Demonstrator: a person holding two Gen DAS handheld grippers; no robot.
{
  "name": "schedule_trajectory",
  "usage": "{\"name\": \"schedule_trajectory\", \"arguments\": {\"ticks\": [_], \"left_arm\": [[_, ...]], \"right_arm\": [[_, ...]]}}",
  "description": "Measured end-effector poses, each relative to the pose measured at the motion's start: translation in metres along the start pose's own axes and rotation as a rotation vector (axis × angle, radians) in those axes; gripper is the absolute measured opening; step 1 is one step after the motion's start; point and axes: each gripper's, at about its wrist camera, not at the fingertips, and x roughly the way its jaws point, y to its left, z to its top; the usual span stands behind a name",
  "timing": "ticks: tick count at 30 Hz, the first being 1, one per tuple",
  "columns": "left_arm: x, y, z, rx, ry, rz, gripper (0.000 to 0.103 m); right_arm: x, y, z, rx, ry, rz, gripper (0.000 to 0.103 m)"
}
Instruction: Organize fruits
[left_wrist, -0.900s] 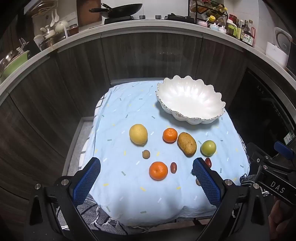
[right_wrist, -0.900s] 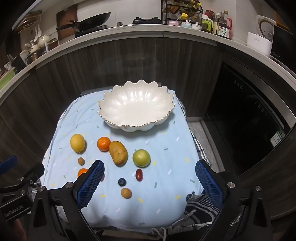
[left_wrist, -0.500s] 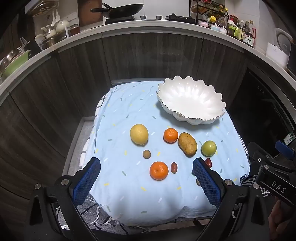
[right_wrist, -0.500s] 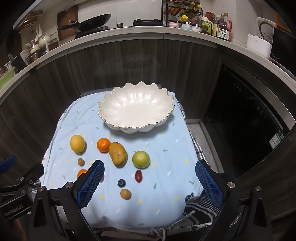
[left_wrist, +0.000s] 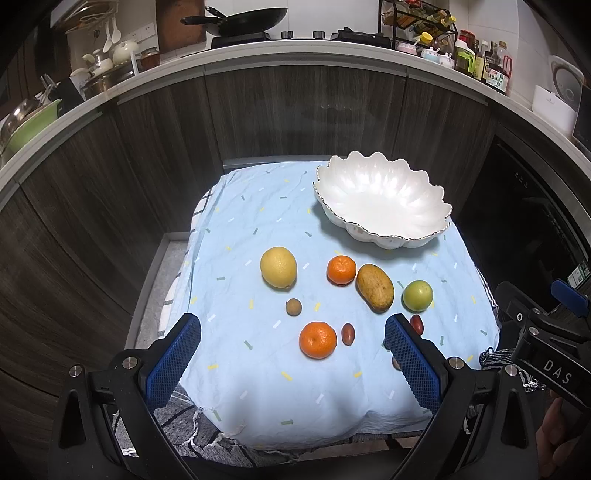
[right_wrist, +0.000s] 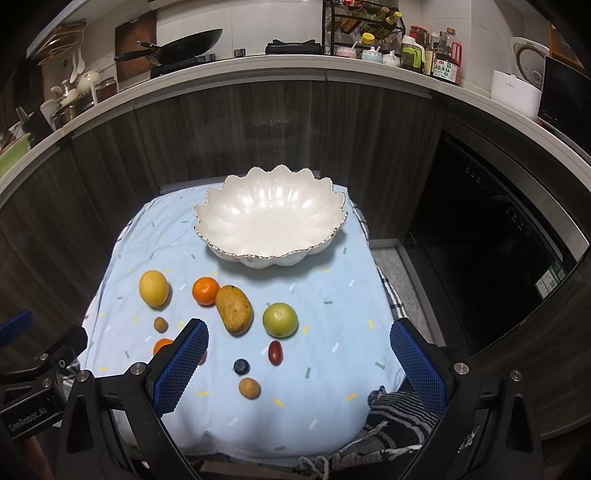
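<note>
left gripper (left_wrist: 291, 356) and right gripper (right_wrist: 297, 360) are held above the near edge of the blue cloth (left_wrist: 258, 221), jaws spread wide, nothing pinched. white scalloped bowl (right_wrist: 269, 218) is seen empty at the far side. lemon (left_wrist: 278, 267), two mandarins (left_wrist: 341, 270) (left_wrist: 317, 339), mango (right_wrist: 233, 309) and green apple (right_wrist: 280, 319) are laid out in front of it (small fruits nearer the grippers).

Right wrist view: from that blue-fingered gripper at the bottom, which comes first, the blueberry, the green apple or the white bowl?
From the right gripper, nearest first:
1. The blueberry, on the cloth between the fingers, toward the left one.
2. The green apple, farther up the cloth, near the middle.
3. The white bowl, at the far end of the cloth.
</note>
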Motion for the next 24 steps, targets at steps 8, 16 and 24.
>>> {"name": "schedule_trajectory", "arguments": {"ticks": [8, 16, 24], "left_arm": [[-0.0003, 0.0000, -0.0001, -0.001, -0.003, 0.005, 0.102], [-0.0003, -0.0013, 0.0001, -0.002, 0.000, 0.006, 0.102], [0.0005, -0.0024, -0.0007, -0.002, 0.002, 0.005, 0.102]], "right_arm": [[0.0003, 0.0000, -0.0010, -0.002, 0.000, 0.001, 0.100], [0.0001, 0.0004, -0.0013, -0.003, -0.001, 0.000, 0.100], [0.0001, 0.0001, -0.0015, -0.002, -0.001, -0.001, 0.100]]}}
